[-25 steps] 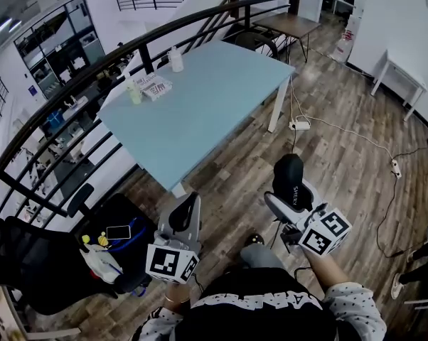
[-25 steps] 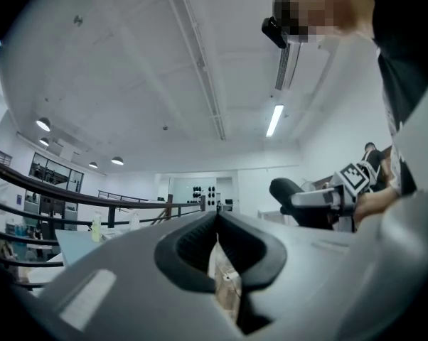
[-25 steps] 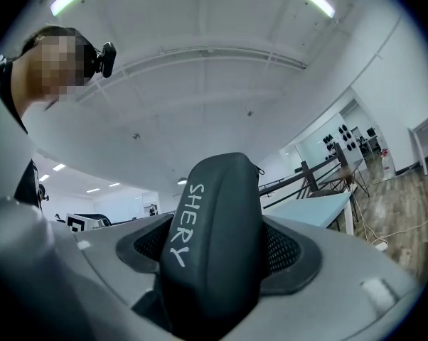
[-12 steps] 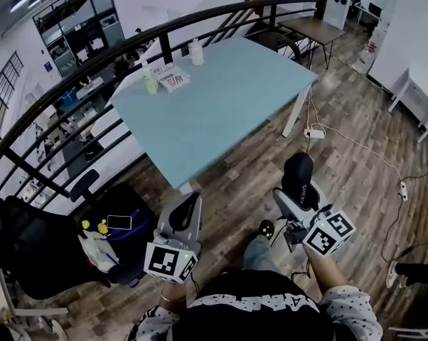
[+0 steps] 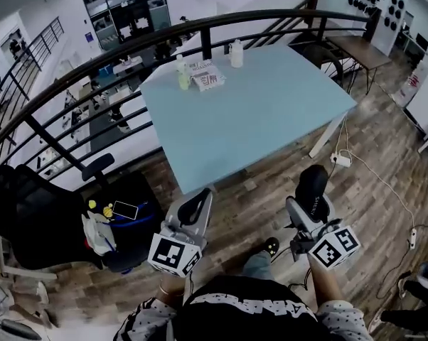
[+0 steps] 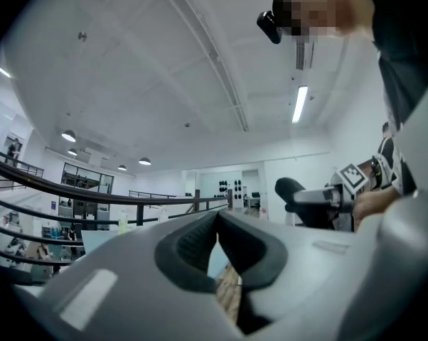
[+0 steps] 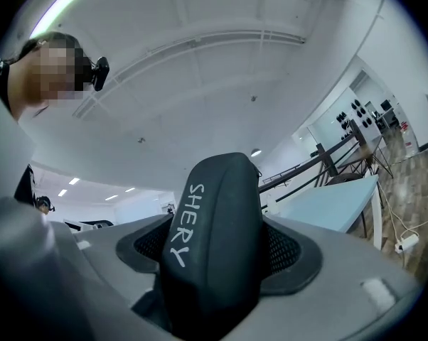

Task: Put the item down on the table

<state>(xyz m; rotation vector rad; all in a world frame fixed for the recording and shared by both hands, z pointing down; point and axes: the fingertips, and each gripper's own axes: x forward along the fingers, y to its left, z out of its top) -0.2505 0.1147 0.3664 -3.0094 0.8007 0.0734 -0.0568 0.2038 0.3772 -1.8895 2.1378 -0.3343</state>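
The right gripper [image 5: 312, 194] is clamped on the black item [image 5: 313, 185], an oblong body with a rounded, domed far end and a smooth matte surface. Its long axis runs along the jaws and points forward, away from the person, leaning slightly to that gripper's right in the right gripper view. White hand-lettered "SHERY" on the item [image 7: 211, 233] runs lengthwise along the face towards the camera. The dark, mesh-textured pads [image 7: 286, 251] of the right gripper [image 7: 212, 261] press on both flanks, set in a pale grey moulded shell. The rounded end stands clear beyond the jaw tips. The item is held in the air above the wood-plank floor [image 5: 257, 204], short of the table [image 5: 264, 112], which lies ahead of both grippers and is not touched. The tabletop is flat, pale blue and rectangular, on white legs; at its far edge, well ahead of the grippers, stand small bottles [image 5: 236, 53] and a printed packet [image 5: 206, 75]. The left gripper [image 5: 195, 208] points forward beside the right one, with its jaws brought together at the tips and nothing between them; in its own view the left gripper [image 6: 218, 234] shows ribbed dark pads meeting in a narrow seam. A black curved railing [image 5: 200, 33] runs beyond the table.
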